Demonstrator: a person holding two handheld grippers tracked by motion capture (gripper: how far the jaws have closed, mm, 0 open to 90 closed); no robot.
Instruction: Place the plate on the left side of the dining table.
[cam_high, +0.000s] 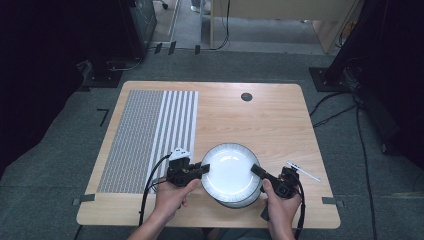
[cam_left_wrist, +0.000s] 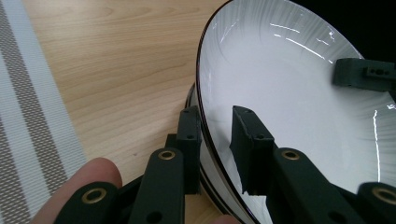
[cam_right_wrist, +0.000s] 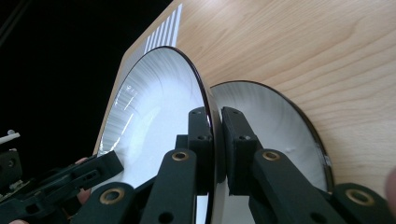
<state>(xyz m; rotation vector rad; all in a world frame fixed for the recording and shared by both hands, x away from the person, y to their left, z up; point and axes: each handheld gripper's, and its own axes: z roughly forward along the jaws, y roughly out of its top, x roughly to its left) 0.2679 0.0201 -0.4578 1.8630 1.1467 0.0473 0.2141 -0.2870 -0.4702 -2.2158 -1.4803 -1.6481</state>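
Plate (cam_high: 230, 170) pinched at opposite rim edges by left tongs (cam_high: 201, 170) and right tongs (cam_high: 258, 171) – thin glossy rim could slip, dropping onto plate beneath (cam_right_wrist: 280, 135) – chipping both

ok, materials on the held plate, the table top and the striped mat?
Plate: looks like glazed ceramic, glossy white with a thin dark rim; sharp light streaks reflect off it. Could be glass or melamine.
Table top: light wood grain, matte; likely laminate or veneer.
Striped mat: seems woven, fine ribbed texture, grey and white, no shine.
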